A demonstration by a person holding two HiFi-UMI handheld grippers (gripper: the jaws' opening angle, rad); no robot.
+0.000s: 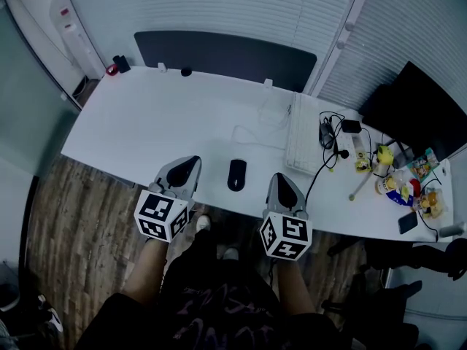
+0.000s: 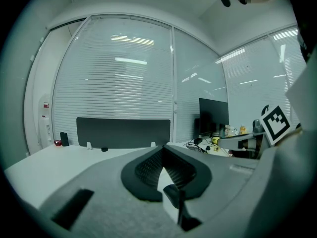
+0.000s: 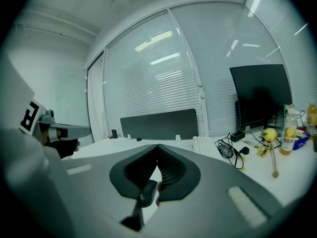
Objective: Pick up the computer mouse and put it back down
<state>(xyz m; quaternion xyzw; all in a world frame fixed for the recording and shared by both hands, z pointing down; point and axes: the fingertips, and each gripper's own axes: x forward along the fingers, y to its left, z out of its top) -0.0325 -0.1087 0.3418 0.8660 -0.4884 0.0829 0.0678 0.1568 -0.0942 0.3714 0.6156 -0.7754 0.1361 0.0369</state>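
A black computer mouse [image 1: 236,174] lies on the white desk [image 1: 146,130] close to its front edge. It lies between my two grippers and touches neither. My left gripper [image 1: 191,161] hovers over the desk edge just left of the mouse, jaws shut and empty. My right gripper [image 1: 280,178] is just right of the mouse, also shut with nothing in it. In the left gripper view the left gripper [image 2: 163,147] has its jaws meeting at the tip. In the right gripper view the right gripper [image 3: 157,146] has its jaws closed together too. The mouse is hidden in both gripper views.
A white keyboard [image 1: 301,143] lies right of centre, with a second mouse and cables [image 1: 326,133] beside it. A dark monitor [image 1: 419,108], bottles and small clutter [image 1: 408,184] crowd the right end. A dark partition panel [image 1: 226,55] runs along the back.
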